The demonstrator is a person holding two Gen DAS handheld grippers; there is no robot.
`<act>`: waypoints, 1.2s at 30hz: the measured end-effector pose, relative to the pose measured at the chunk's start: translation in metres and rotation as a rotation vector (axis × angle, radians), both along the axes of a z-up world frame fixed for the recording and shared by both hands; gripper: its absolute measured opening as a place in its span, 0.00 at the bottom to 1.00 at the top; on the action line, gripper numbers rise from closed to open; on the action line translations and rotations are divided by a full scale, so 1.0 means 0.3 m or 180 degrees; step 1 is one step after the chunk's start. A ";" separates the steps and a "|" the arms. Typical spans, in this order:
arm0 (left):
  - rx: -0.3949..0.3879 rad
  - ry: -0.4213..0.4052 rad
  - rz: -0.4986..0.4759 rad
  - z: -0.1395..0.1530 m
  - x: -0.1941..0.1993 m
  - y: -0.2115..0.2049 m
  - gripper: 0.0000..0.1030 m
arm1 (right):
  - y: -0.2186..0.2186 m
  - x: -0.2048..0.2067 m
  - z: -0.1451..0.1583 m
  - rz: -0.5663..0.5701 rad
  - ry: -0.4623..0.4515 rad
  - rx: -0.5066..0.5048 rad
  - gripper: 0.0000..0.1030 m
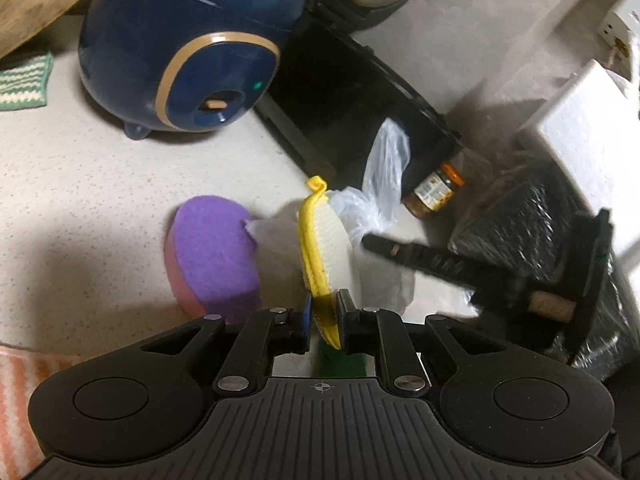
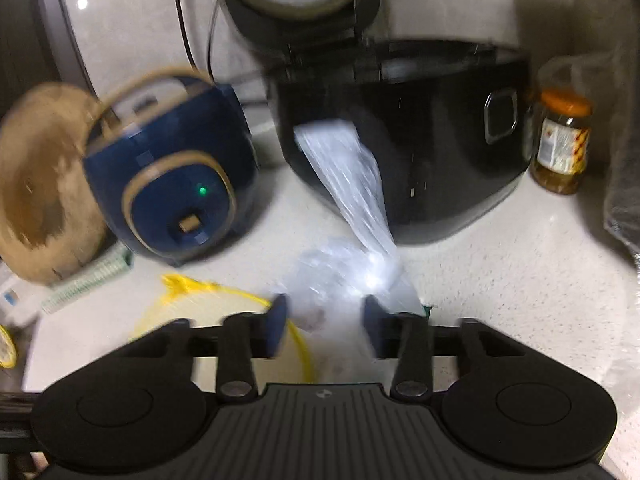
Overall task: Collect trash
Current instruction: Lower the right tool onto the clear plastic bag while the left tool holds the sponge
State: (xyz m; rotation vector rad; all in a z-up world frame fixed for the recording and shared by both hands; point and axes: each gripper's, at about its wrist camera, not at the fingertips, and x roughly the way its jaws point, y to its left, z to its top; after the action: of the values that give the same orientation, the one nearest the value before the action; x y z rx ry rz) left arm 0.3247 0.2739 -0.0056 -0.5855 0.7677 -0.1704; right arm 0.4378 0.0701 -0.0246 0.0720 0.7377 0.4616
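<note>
Left gripper point(image 1: 323, 316): its jaws were seen closed on the lower edge of a yellow-rimmed white pad point(image 1: 326, 240), which was held up on edge above the countertop point(image 1: 80, 192).
Right gripper point(image 2: 325, 322): its jaws were seen standing apart; no pad could be seen pressing on anything, though the view was blurred.
Clear plastic bag point(image 2: 352, 216): it was found on the countertop directly ahead of the right gripper, its knotted bulk lying just between and beyond the blue pads point(image 2: 276, 320).
Long axis of the bag: it was seen running from the knot near the jaws up and away toward the black cooker point(image 2: 420, 152), roughly along the line the gripper pointed.
Same bag from the left: the plastic point(image 1: 384, 184) was seen behind the held pad, and the right gripper's finger point(image 1: 420, 254) was seen reaching in from the right to it.
Nearer hand: the right was judged nearer and free; the left was already occupied.
Closure needed: the knot was judged to be the spot across which the jaws should be shut.
</note>
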 end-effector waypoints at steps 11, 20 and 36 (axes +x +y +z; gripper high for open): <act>0.0089 -0.0097 0.0137 -0.051 0.134 -0.028 0.23 | 0.004 0.002 -0.099 0.0231 0.0229 -0.0041 0.28; 0.0018 0.0054 0.0034 -0.015 0.105 -0.060 0.18 | -0.024 -0.041 -0.087 0.0322 0.0260 0.0054 0.28; 0.0936 0.0152 0.0420 0.138 -0.211 -0.075 0.18 | -0.027 -0.260 0.013 0.0486 0.0032 0.0114 0.29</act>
State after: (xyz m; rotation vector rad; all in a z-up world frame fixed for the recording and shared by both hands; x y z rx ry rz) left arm 0.2614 0.2514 0.0357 -0.3599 0.7804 0.0781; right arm 0.3599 0.0620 -0.0208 0.0515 0.7478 0.6206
